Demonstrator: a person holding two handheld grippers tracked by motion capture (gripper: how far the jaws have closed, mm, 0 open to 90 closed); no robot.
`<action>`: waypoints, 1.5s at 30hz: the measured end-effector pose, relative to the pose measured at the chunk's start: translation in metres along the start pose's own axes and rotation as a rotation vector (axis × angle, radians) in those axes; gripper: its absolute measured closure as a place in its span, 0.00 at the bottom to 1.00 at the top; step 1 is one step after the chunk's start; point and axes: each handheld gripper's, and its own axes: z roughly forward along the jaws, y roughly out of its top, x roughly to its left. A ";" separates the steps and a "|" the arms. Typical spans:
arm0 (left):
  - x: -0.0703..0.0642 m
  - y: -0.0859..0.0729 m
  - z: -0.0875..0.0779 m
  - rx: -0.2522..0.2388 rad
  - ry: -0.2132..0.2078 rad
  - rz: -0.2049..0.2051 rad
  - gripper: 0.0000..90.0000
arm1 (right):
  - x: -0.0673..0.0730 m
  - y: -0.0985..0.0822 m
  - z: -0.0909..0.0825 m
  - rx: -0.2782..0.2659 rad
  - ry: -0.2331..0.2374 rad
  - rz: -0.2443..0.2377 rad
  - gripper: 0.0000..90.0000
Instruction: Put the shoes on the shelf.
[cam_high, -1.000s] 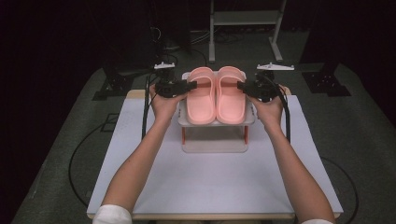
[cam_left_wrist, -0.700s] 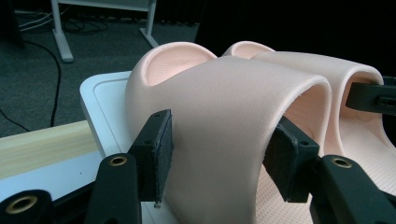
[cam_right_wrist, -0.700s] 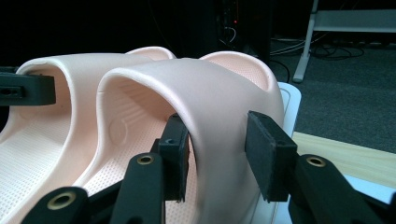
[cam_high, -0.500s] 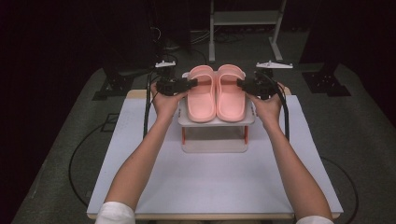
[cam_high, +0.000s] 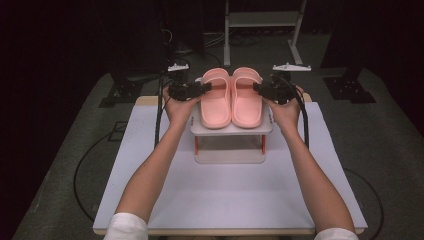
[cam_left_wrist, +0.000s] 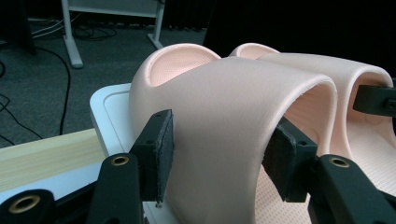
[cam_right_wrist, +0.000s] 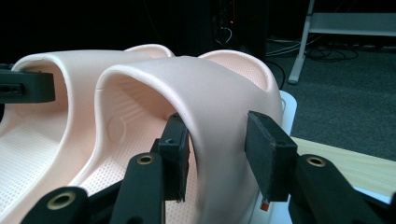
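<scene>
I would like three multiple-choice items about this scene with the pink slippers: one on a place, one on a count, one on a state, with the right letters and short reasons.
1. Where do the pink foam slippers stand?
A. on the top shelf of the small white two-level rack
B. on the bare white tabletop
C. on the grey floor

2. How many slippers are there?
A. one
B. two
C. three

3. What straddles the strap of the left slipper?
A. a bare hand
B. nothing
C. the jaws of the left gripper

Answers:
1 A: the high view shows the pair on the rack's upper shelf, above the table.
2 B: two slippers lie side by side.
3 C: in the left gripper view one black pad stands on each side of the strap; the right gripper does the same on the right slipper.
</scene>
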 end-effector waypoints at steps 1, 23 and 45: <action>0.000 0.000 0.000 0.000 -0.001 0.001 0.52 | 0.000 0.000 0.001 -0.001 -0.001 0.000 0.66; -0.001 -0.007 -0.010 -0.018 -0.023 0.002 0.46 | -0.005 -0.007 -0.006 -0.003 0.026 0.015 0.58; -0.009 -0.020 -0.034 -0.045 -0.060 0.025 0.42 | 0.004 -0.019 -0.021 -0.013 0.063 -0.011 0.54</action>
